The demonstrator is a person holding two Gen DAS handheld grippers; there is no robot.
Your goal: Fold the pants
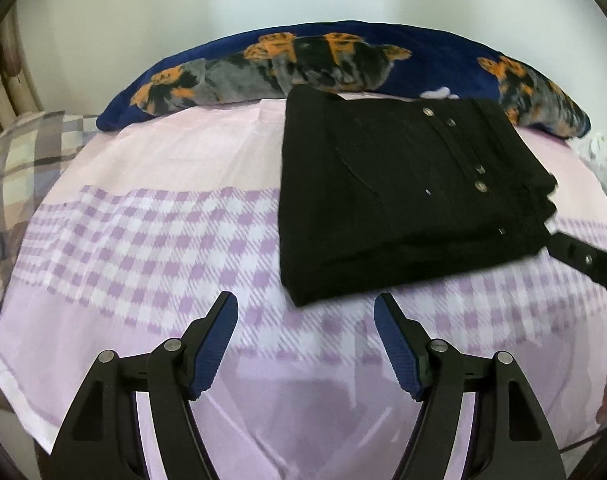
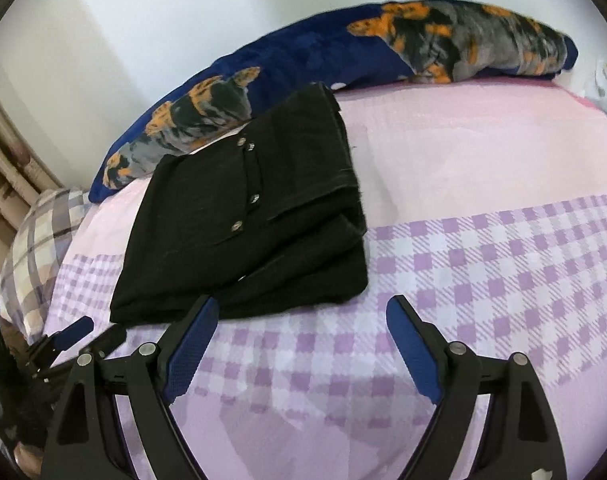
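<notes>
Left gripper point(image 1: 306, 312): jaws spread, blue pads facing each other with nothing between them; only bare bedsheet point(image 1: 143, 248) shows in the gap; the tips stand just short of the near edge of the pants point(image 1: 403, 196), apart from the cloth. Right gripper point(image 2: 299, 316): jaws spread wider, likewise empty; its left finger overlaps the near edge of the pants in the right wrist view, though whether it touches the cloth cannot be told; its right finger stands over open checked sheet. In the left wrist view one finger of the right gripper enters from the right, beside the right edge of the pants; in the right wrist view the left gripper appears small at the lower left, near the pants' near-left corner.

Pants: black, folded into a compact stacked rectangle with several layers showing along the right edge; metal buttons run down the top face; the bundle lies on the far half of the bed, its far edge touching or just beside the blue blanket point(image 1: 343, 60). Blue blanket: orange and grey pattern, rolled along the far edge of the bed against the wall point(image 1: 143, 0). Plaid pillow point(image 1: 27, 160): at the far-left corner. Open room: wide bare sheet left of the pants, right of the pants, and along the whole near edge.
</notes>
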